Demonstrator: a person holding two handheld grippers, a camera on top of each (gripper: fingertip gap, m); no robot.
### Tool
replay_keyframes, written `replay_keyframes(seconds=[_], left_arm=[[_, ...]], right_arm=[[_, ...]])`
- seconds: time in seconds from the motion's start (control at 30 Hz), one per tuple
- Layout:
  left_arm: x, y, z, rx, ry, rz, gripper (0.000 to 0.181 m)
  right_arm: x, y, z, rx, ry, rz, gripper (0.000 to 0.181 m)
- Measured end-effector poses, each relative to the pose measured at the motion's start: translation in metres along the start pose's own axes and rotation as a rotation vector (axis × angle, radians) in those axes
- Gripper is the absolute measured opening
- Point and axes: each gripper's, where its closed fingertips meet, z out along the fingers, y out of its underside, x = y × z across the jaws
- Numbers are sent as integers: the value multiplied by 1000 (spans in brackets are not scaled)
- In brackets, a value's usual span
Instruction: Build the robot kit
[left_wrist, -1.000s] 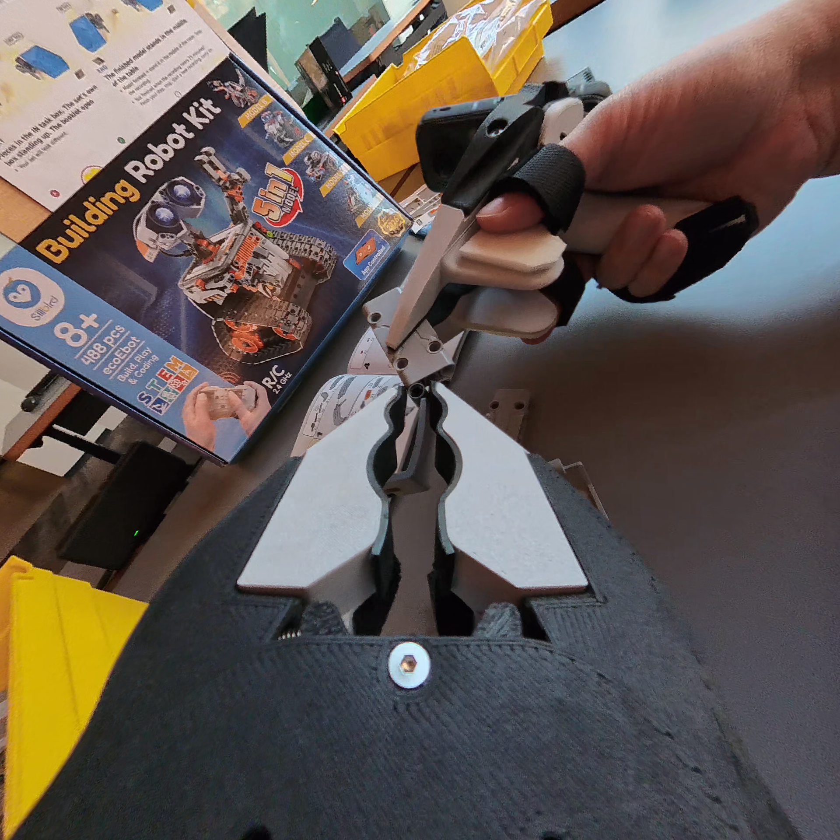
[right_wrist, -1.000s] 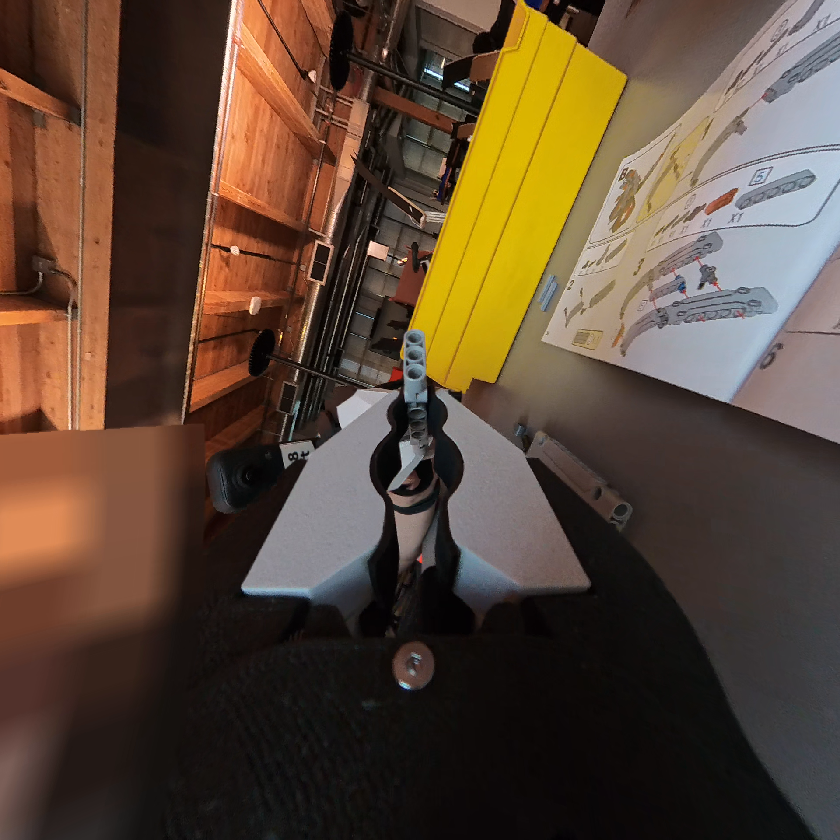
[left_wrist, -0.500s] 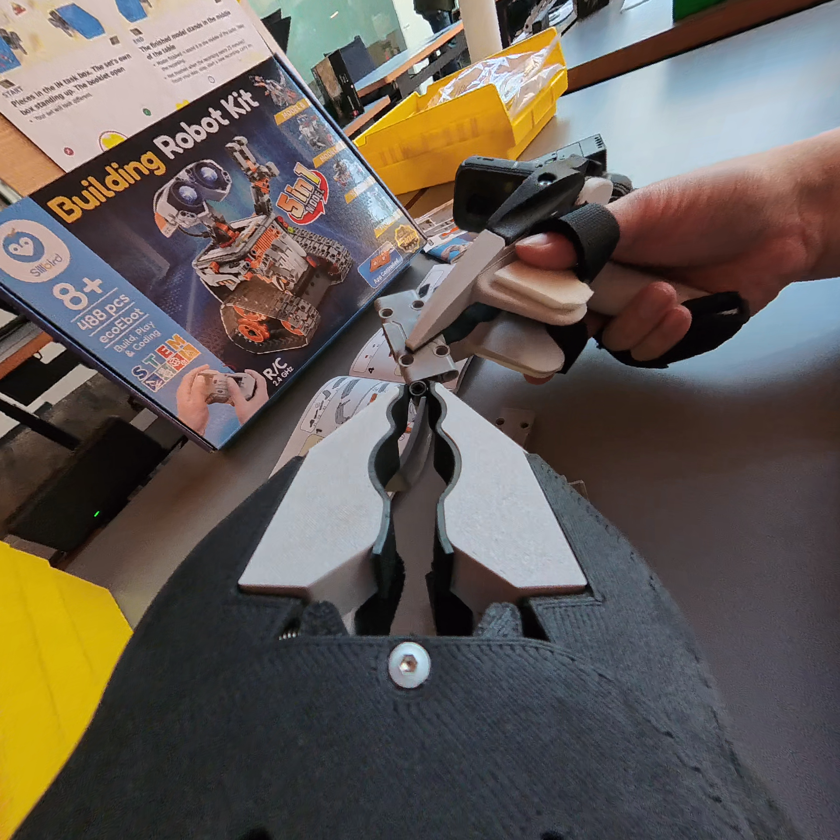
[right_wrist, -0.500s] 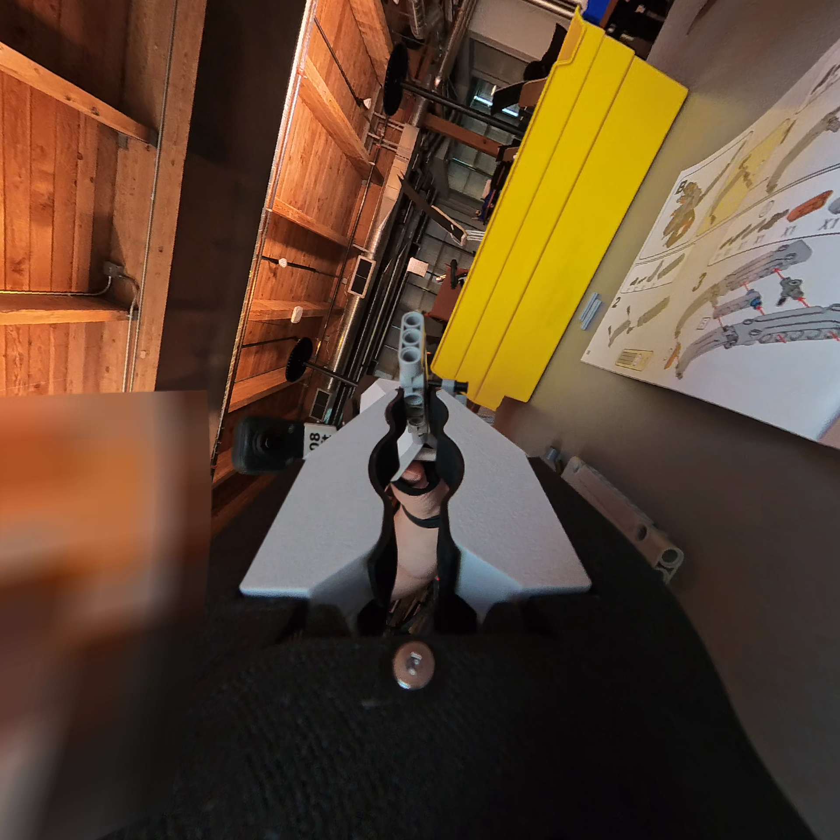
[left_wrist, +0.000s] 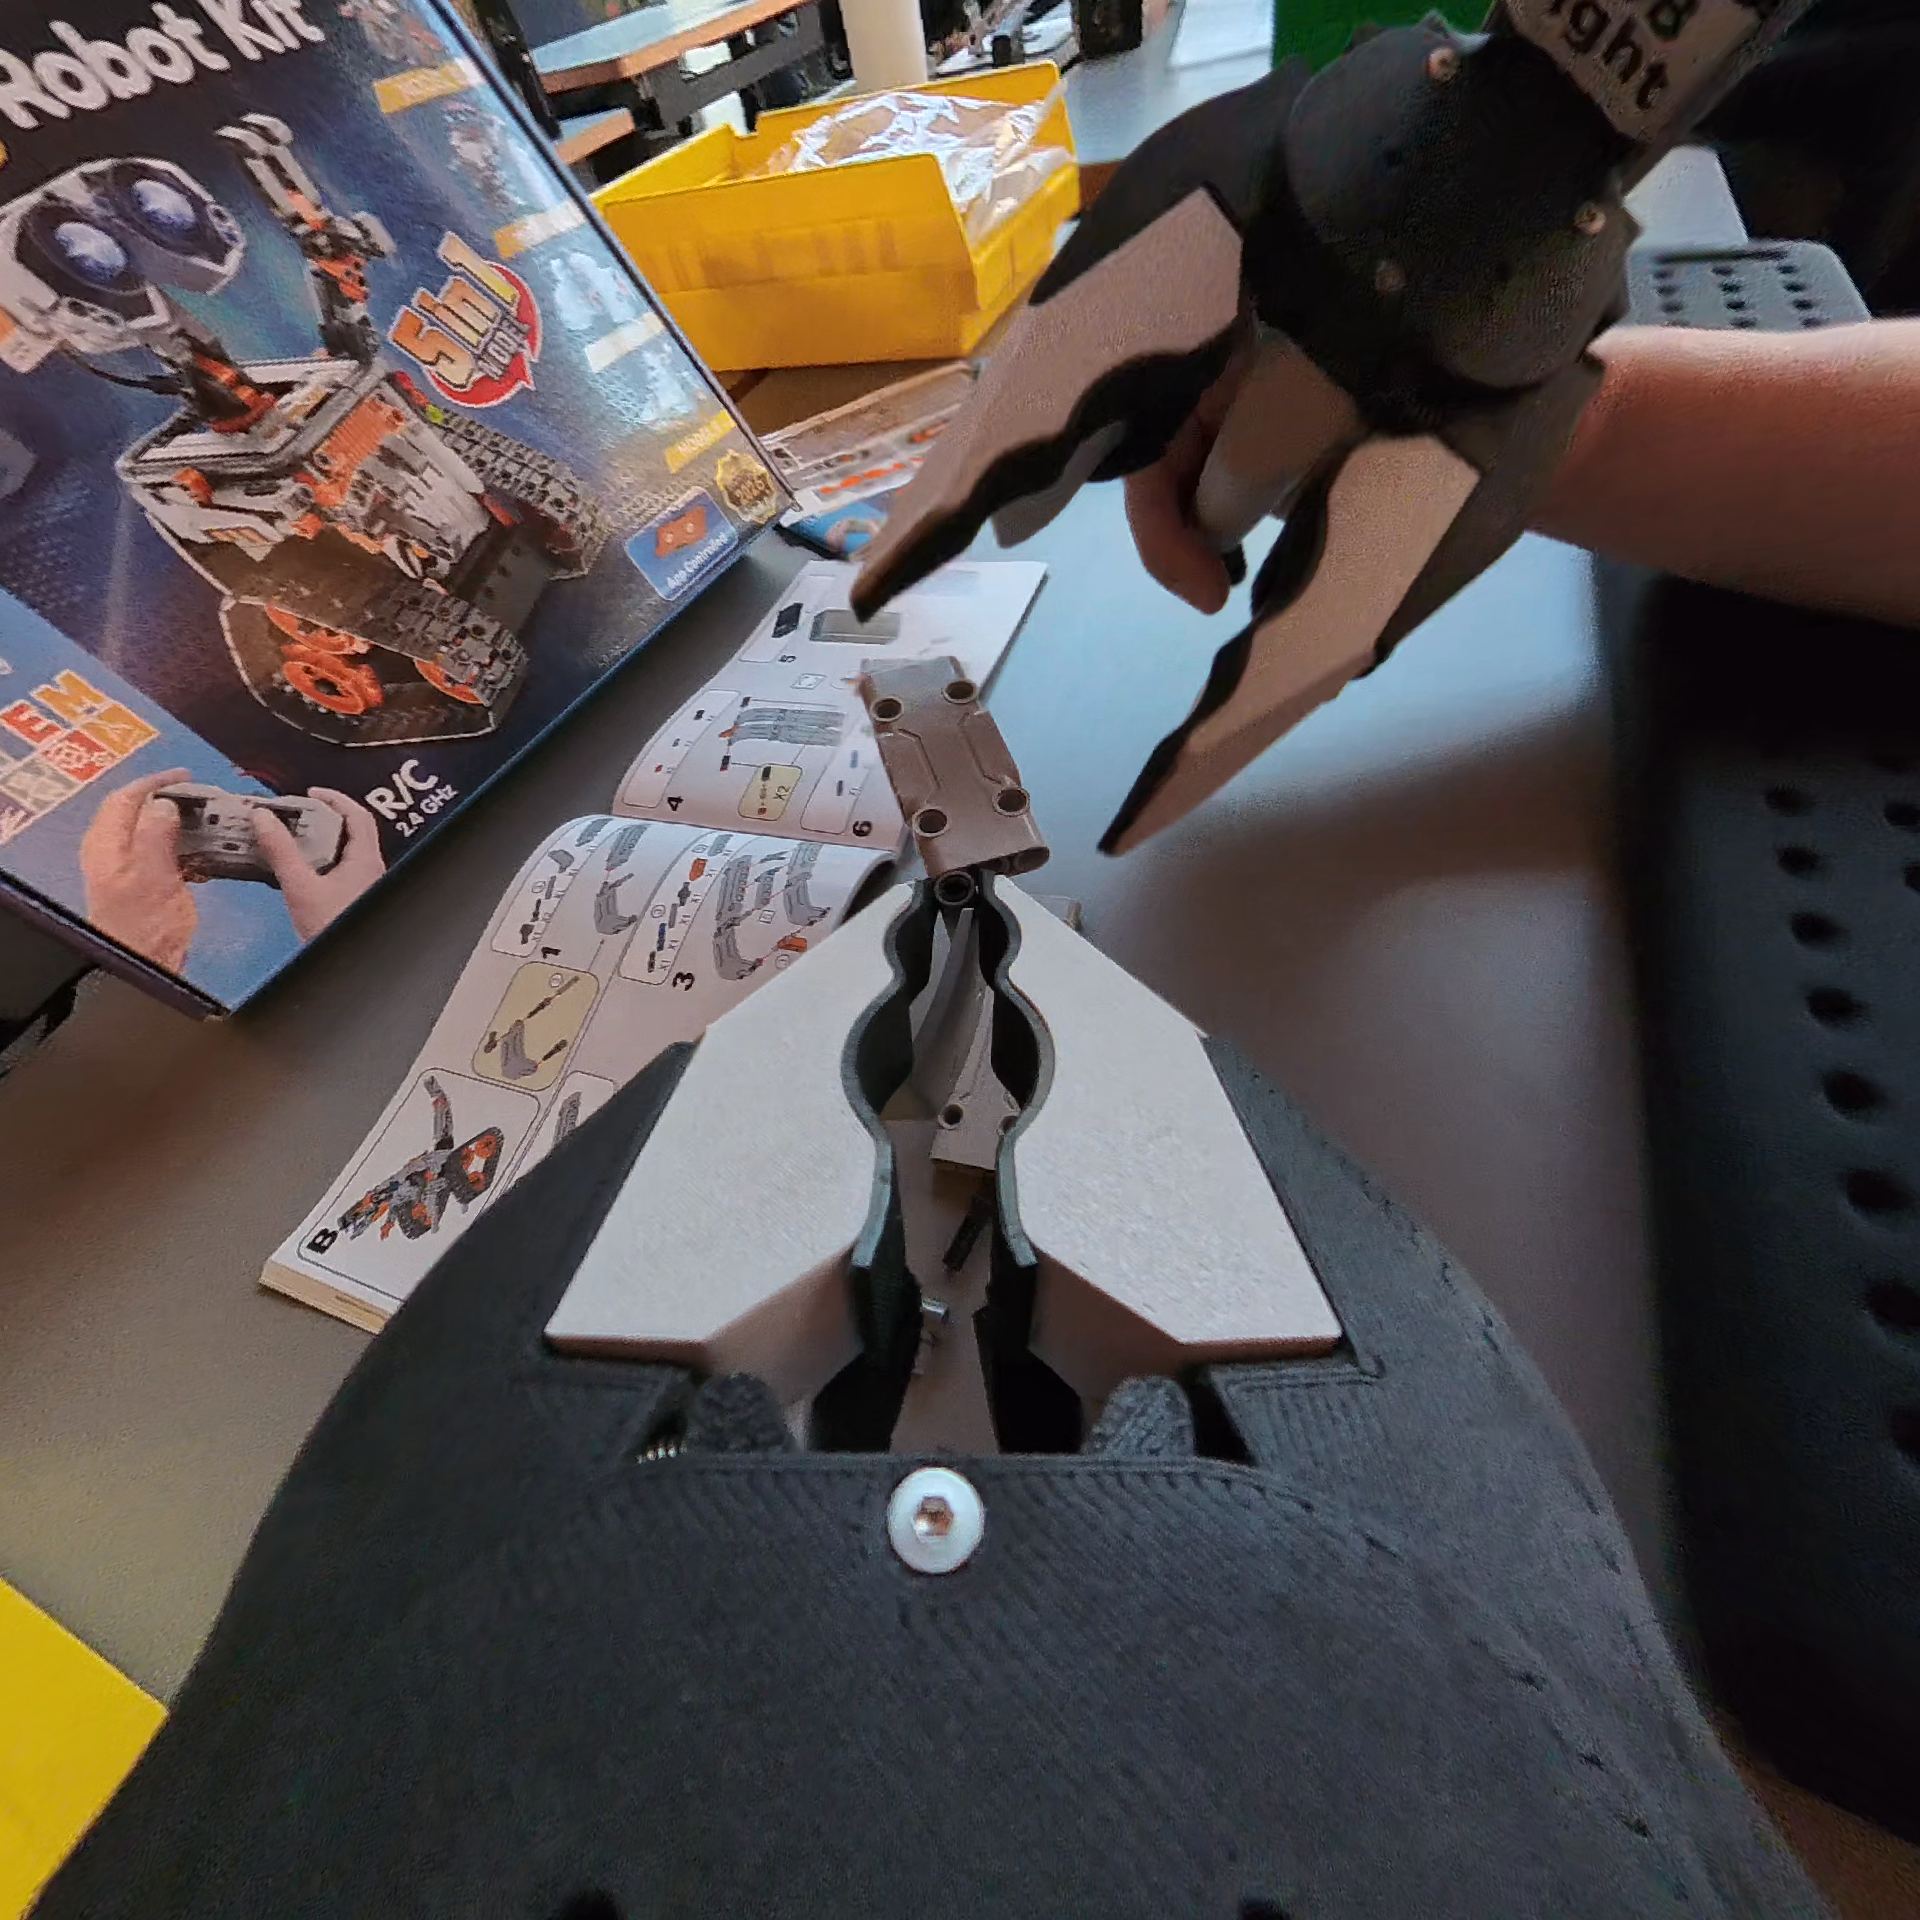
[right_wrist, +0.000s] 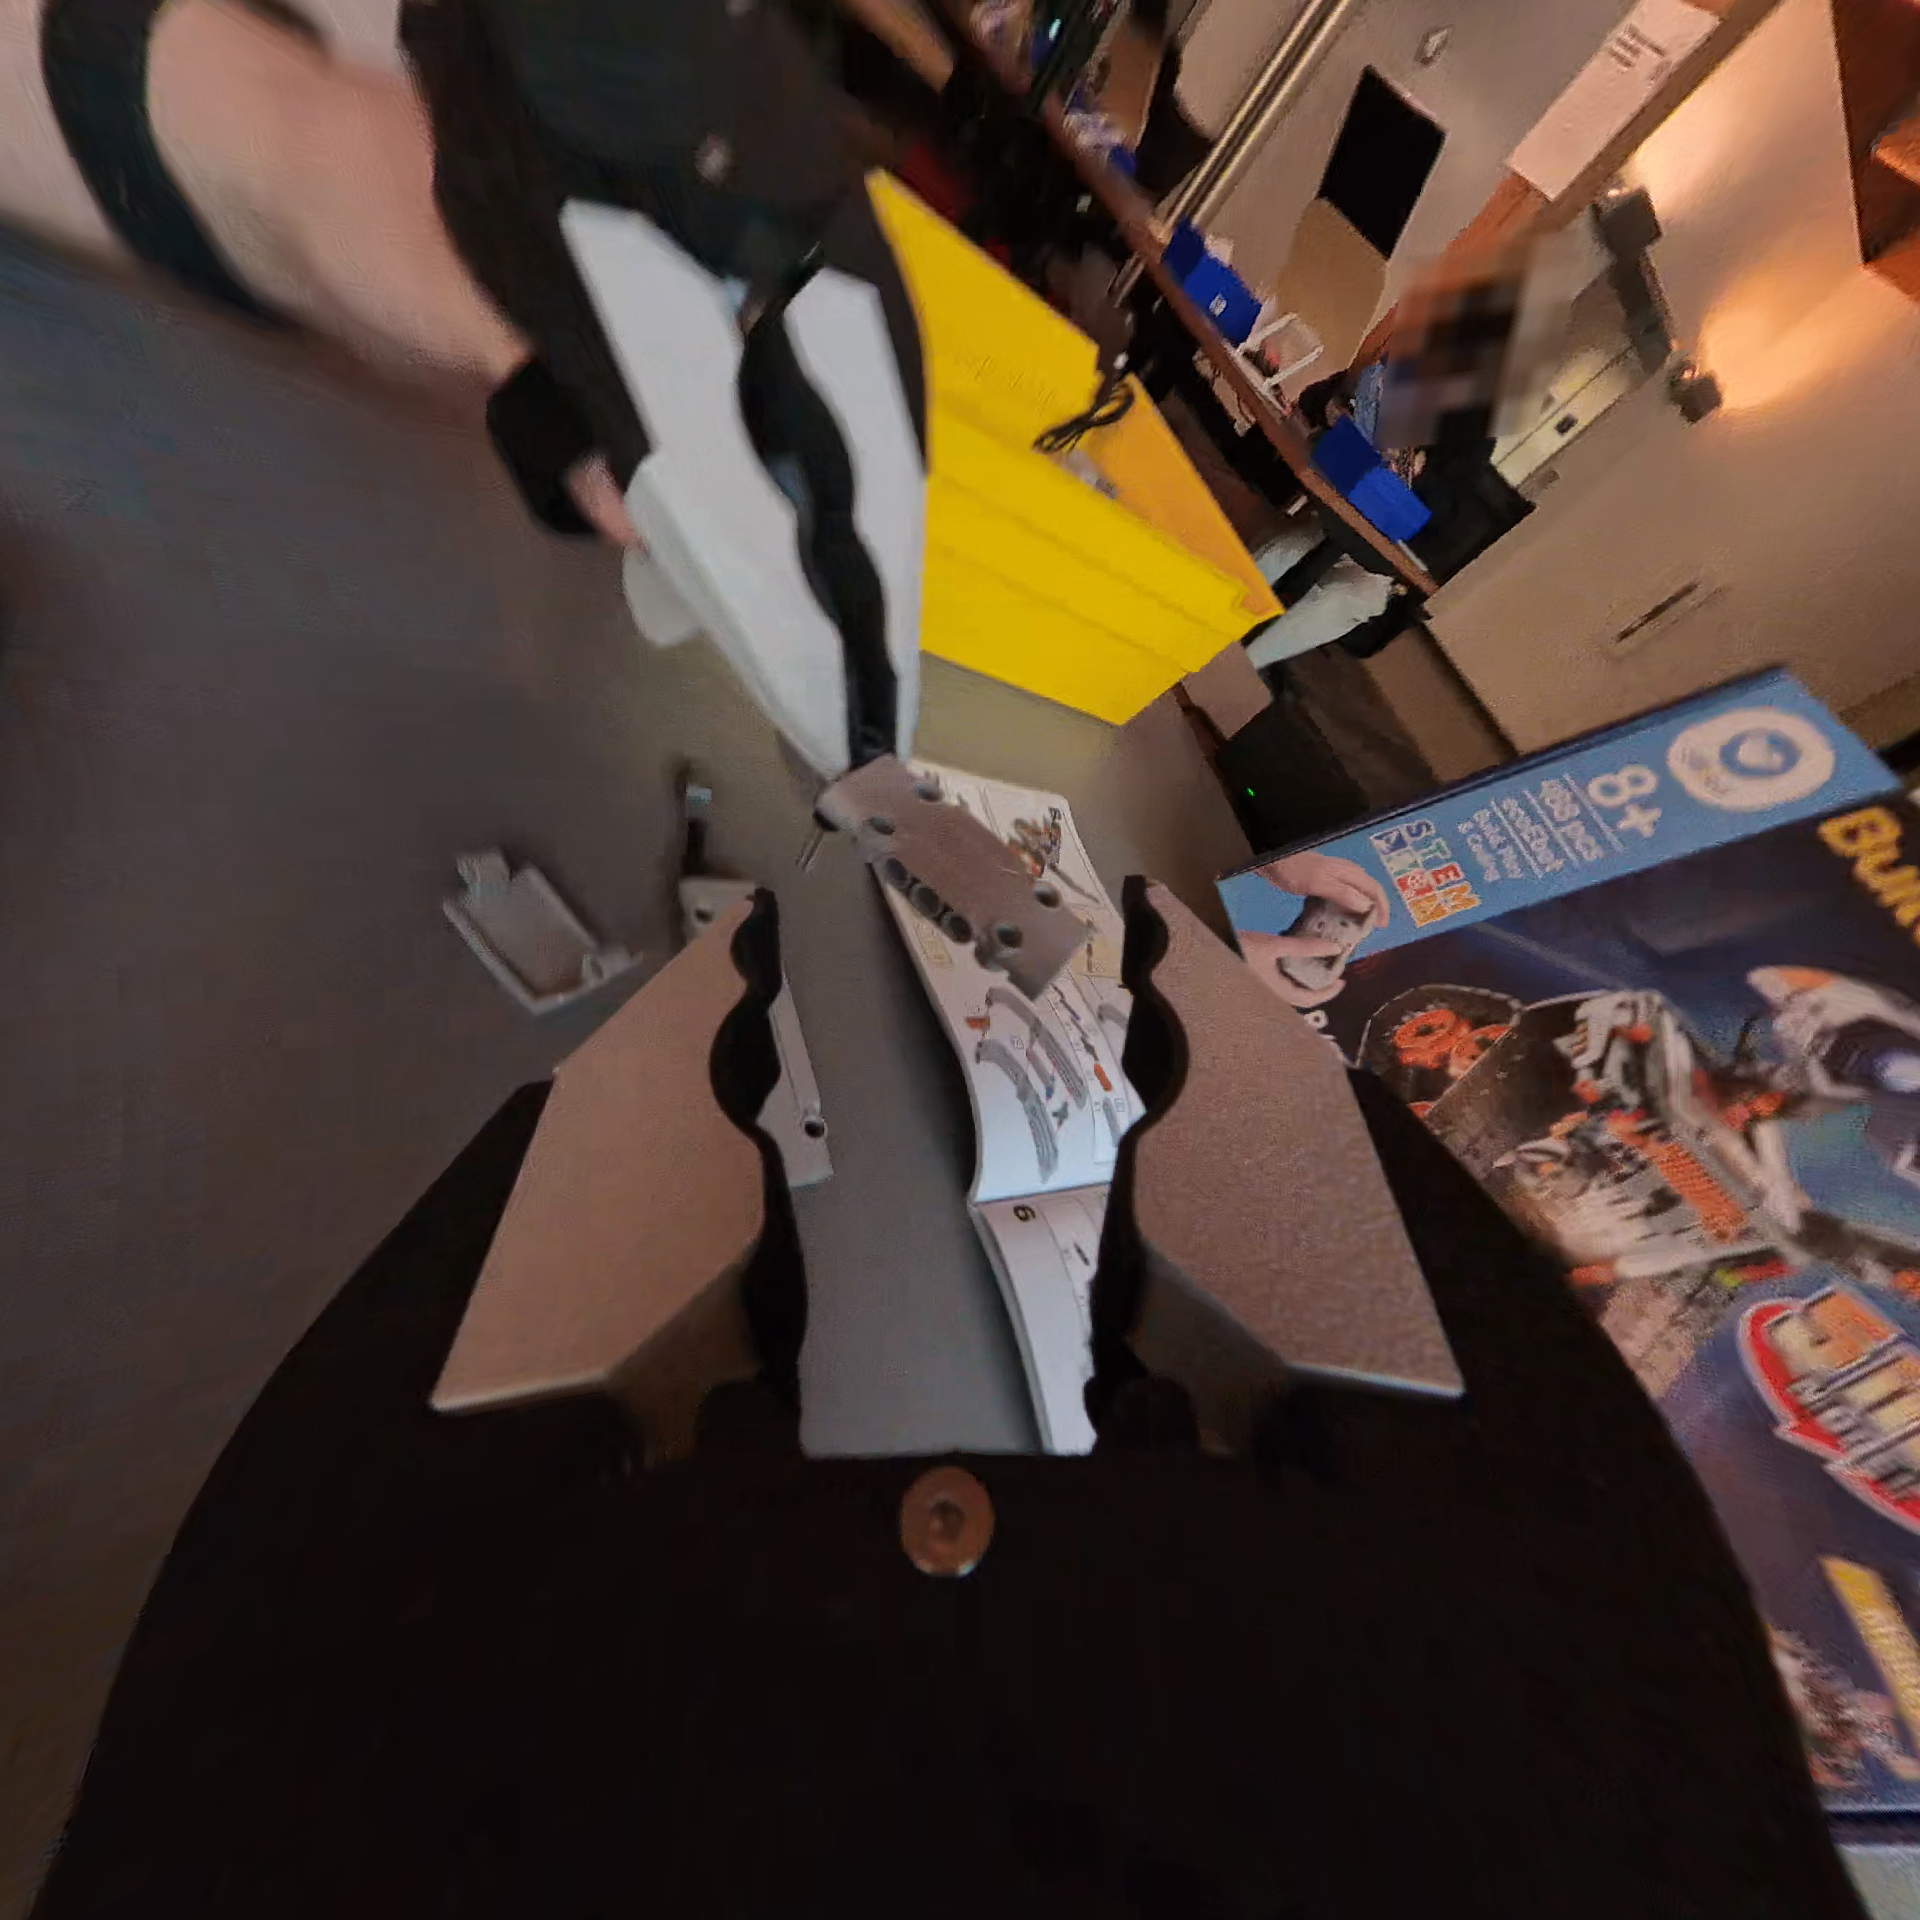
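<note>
My left gripper (left_wrist: 956, 902) is shut on a flat grey panel piece (left_wrist: 954, 769) with several holes; the panel sticks out past the fingertips, above the table. My right gripper (left_wrist: 987, 722) hangs open just beyond it, one finger on each side of the panel and not touching it. In the right wrist view my right gripper (right_wrist: 951, 899) is open and empty. The same panel (right_wrist: 966, 883) sits just beyond its fingertips, held by the left gripper (right_wrist: 852, 758) with its white fingers (right_wrist: 727, 561). A hand holds each gripper.
An open instruction booklet (left_wrist: 665, 956) lies on the grey table (left_wrist: 1299, 987) under the grippers. A blue robot-kit box (left_wrist: 312, 468) leans at the left. A yellow bin (left_wrist: 831, 239) stands behind it. Loose grey parts (right_wrist: 530, 935) lie on the table. A black perforated surface (left_wrist: 1787, 935) is at the right.
My right gripper has let go of the grey piece, opened, and swung round to face the left gripper. The left gripper still holds the piece.
</note>
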Motion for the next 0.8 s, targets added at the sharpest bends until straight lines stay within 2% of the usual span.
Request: replay_keyframes(seconds=[0.1, 0.23, 0.3, 0.43, 0.57, 0.7, 0.8], left_arm=[[8, 4, 3, -30, 34, 44, 7], [19, 9, 5, -62, 87, 63, 7], [23, 12, 7, -81, 104, 75, 7], [28, 12, 7, -75, 159, 8, 7], [39, 8, 5, -57, 293, -159, 7], [34, 3, 3, -4, 292, -195, 8], [31, 5, 5, -19, 251, -156, 14]], right_arm=[[-18, 5, 11, -67, -29, -142, 60], [-29, 3, 10, -90, -31, -307, 29], [-31, 6, 9, -118, -7, -398, 19], [-33, 7, 10, -166, 67, -569, 16], [-33, 3, 12, -207, 114, -615, 7], [-26, 1, 12, -236, 169, -601, 6], [-21, 7, 12, -254, 181, -579, 7]])
